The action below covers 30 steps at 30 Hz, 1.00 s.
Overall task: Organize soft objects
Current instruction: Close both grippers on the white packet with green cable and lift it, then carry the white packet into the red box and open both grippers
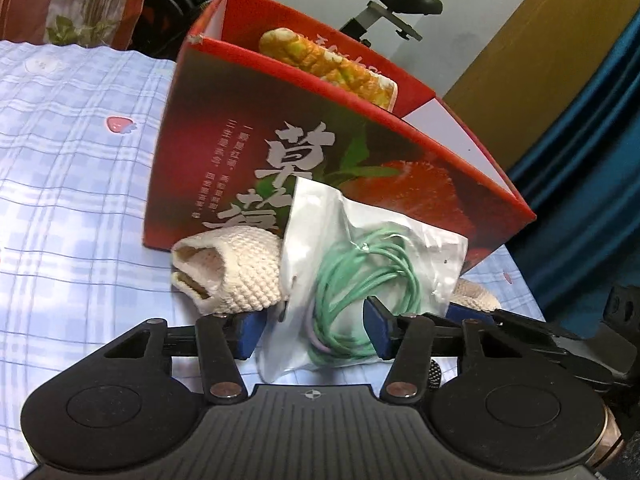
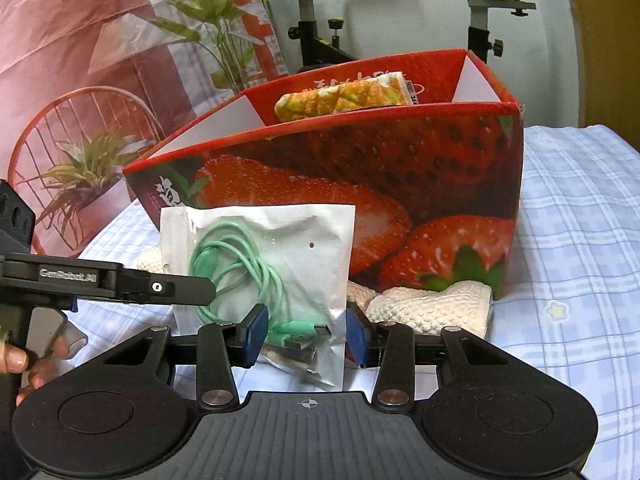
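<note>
A clear plastic bag (image 1: 360,236) (image 2: 280,236) with a coiled green cable leans upright against the red strawberry box (image 1: 240,140) (image 2: 400,160). A cream knitted piece (image 1: 236,268) (image 2: 420,304) lies behind the bag at the foot of the box. A bread-shaped soft toy (image 1: 320,60) (image 2: 344,98) sits in the box. My left gripper (image 1: 314,334) straddles the bag's lower part, open, its pads not visibly pinching. My right gripper (image 2: 307,334) stands open around the bag's lower right corner. One left gripper finger (image 2: 176,288) reaches in from the left, over the bag's left side.
Everything rests on a blue checked bed sheet (image 1: 60,200) (image 2: 580,240). An exercise bike (image 2: 312,20) and a plant-printed sheet (image 2: 80,80) stand behind the box. A blue curtain (image 1: 592,180) hangs past the bed's right edge. A person's hand (image 2: 16,360) grips the left handle.
</note>
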Tool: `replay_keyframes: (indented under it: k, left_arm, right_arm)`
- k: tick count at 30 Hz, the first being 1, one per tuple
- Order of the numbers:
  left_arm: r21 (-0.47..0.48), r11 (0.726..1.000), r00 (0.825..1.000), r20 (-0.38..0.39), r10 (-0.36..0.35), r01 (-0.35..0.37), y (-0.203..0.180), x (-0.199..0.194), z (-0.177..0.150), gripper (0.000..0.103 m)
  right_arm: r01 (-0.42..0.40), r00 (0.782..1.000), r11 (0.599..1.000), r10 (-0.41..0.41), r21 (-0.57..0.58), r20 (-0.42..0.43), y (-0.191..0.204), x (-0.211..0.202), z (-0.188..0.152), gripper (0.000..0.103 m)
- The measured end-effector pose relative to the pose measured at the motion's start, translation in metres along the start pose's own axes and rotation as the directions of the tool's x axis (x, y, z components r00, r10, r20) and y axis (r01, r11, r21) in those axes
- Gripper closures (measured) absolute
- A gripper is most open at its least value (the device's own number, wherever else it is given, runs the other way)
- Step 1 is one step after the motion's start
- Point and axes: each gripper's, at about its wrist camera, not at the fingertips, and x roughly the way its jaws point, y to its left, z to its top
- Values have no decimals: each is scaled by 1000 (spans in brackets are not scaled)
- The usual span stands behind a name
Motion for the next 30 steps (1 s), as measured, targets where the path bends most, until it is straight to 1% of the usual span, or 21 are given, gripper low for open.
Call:
replay_keyframes:
  k: [4, 8, 10, 12, 15, 21, 25, 30]
  left_arm:
    - [27, 1000, 1000, -9, 2, -1, -9, 7, -1, 50]
    - [71, 997, 999, -7, 39, -39, -20, 6, -6, 62]
    - [86, 994, 998, -8, 63, -62, -27, 7, -7, 63]
    - [88, 994, 998, -10, 67, -66, -31, 6, -8, 63]
    - [82, 996, 999, -9, 35, -34, -32, 4, -7, 63]
    - [53, 998, 999, 30, -18, 17, -33, -15, -9, 63]
    - [65, 997, 997, 63, -41, 37, -39, -31, -5, 63]
    - [111, 993, 993, 112, -42, 30, -54, -53, 8, 63]
  right_arm:
    - [-3, 1000, 1000, 3, 10, 1, 1, 3, 0, 63]
    - [-4, 1000, 1000, 4, 26, -5, -1, 7, -1, 60]
    - [-6, 1000, 999, 6, 34, -8, -1, 9, -1, 60]
    - [-8, 1000, 999, 8, 41, -9, -1, 9, -1, 60]
    - [-21, 1000, 998, 21, 59, -5, 0, 6, 0, 63]
    - [-49, 998, 996, 47, 68, 39, 4, -11, 3, 64]
    - [-59, 995, 998, 56, 36, 78, 11, -26, 10, 66]
    - [-64, 990, 998, 67, -26, 123, 22, -46, 25, 67]
